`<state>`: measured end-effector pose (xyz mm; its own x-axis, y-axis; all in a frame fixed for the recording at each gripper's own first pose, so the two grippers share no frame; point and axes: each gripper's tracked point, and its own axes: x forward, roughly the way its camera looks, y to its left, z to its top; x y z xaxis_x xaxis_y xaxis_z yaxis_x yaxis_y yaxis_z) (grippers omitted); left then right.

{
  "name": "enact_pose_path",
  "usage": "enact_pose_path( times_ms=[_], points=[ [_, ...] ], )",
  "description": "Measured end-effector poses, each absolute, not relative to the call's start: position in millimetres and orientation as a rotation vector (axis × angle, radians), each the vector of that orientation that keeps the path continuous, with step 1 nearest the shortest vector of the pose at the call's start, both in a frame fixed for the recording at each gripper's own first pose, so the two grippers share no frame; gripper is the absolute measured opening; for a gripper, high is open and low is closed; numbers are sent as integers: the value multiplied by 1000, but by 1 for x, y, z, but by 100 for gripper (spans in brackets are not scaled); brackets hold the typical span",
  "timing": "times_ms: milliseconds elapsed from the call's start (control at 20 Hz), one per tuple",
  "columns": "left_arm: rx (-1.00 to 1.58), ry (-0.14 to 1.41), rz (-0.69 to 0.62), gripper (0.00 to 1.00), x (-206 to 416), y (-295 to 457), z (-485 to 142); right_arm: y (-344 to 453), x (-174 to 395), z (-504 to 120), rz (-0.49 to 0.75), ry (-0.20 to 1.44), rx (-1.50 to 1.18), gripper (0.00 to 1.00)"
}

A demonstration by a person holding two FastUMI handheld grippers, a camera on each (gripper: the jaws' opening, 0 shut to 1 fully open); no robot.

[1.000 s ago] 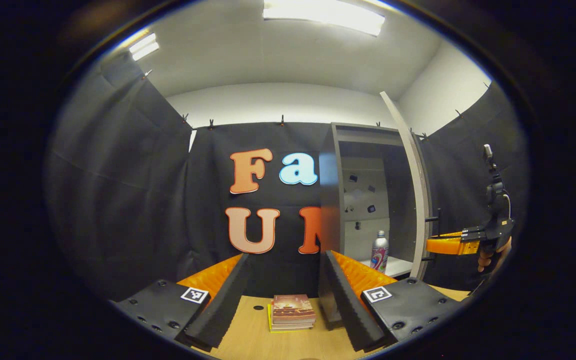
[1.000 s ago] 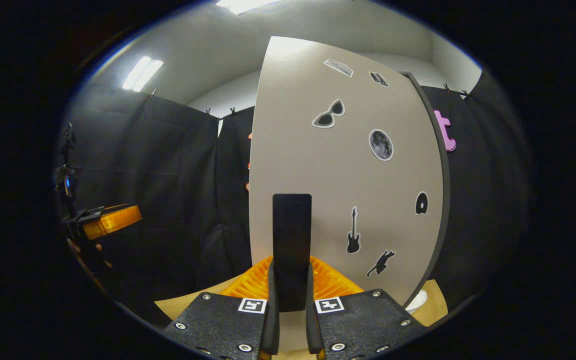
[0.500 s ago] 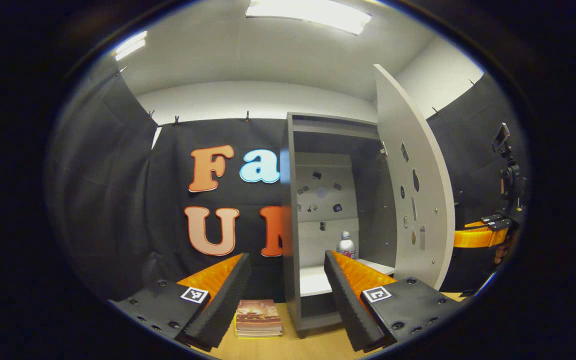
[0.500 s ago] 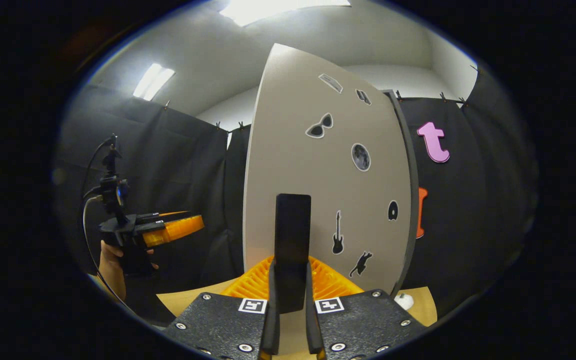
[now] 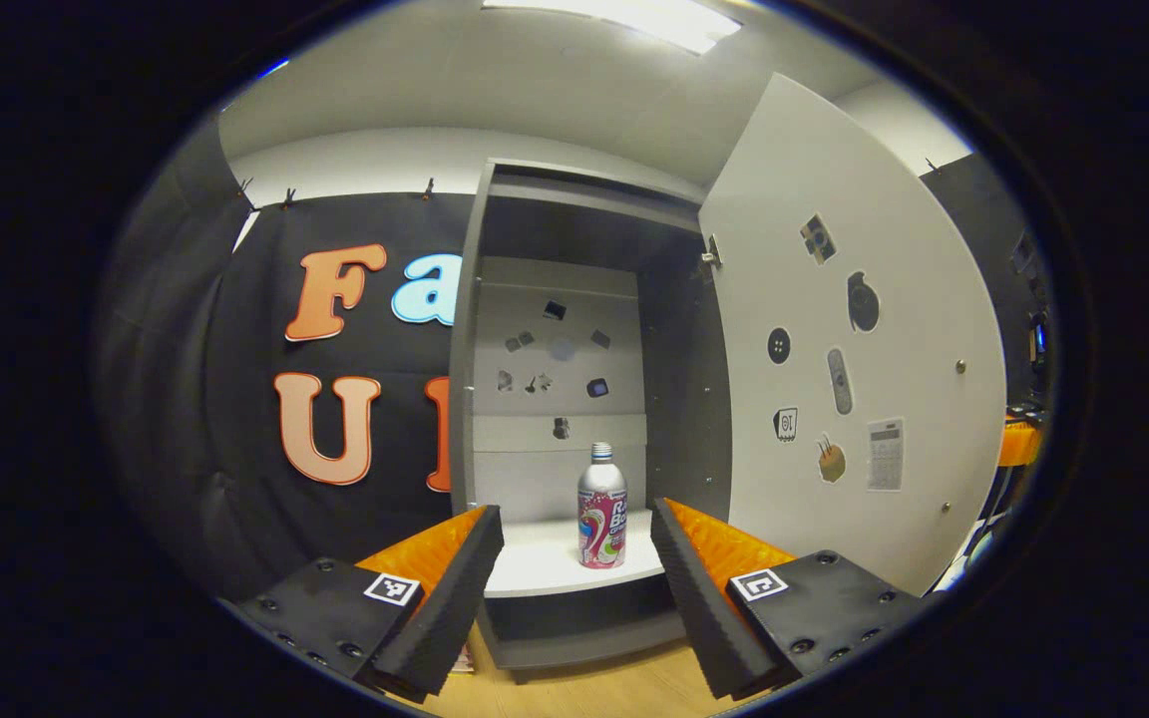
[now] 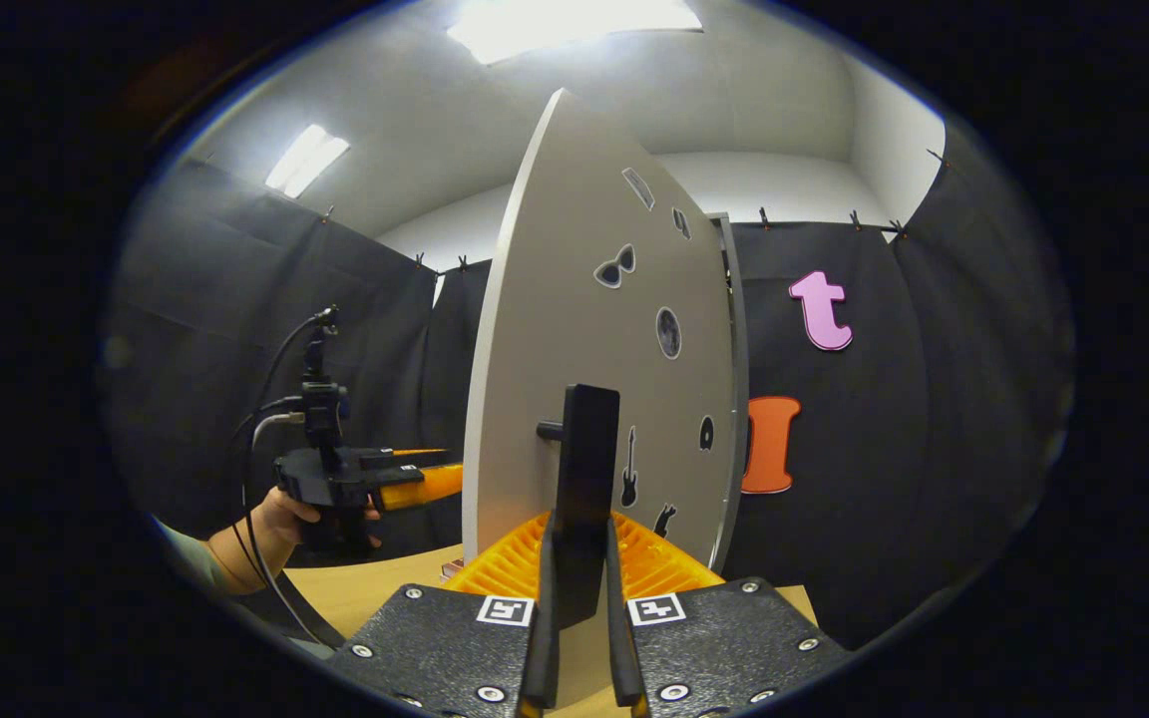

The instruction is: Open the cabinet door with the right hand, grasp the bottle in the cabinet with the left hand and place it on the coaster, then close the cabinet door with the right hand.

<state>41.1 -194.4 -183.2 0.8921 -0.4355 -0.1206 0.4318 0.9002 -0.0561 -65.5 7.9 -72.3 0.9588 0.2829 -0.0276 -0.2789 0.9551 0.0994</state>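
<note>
Right gripper view: right gripper point(image 6: 579, 638) clamps the door handle point(image 6: 584, 489).

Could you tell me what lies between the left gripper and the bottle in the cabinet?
Nothing: in the left gripper view, only bare white shelf separates the open left gripper from the upright bottle.
</note>
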Motion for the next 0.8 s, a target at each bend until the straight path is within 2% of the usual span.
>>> enact_pose_path(
  times_ms=[400,450,500,650,700,750,800],
  points=[
    [-18,246,-418,97,110,-261,-264,-14,-75,-72,318,1,98,20],
    [-18,256,-410,98,121,-265,-272,-17,-76,-71,320,-4,100,16],
    [-21,262,-404,97,131,-270,-280,-21,-77,-71,322,-10,103,20],
    [-41,264,-416,98,164,-283,-297,-40,-83,-74,316,-30,99,20],
    [-55,274,-404,98,176,-284,-305,-44,-84,-73,312,-34,97,16],
    [-75,288,-404,97,182,-288,-311,-46,-84,-72,306,-35,101,20],
    [-82,301,-398,97,188,-289,-317,-53,-86,-74,297,-34,100,16]
  ],
)
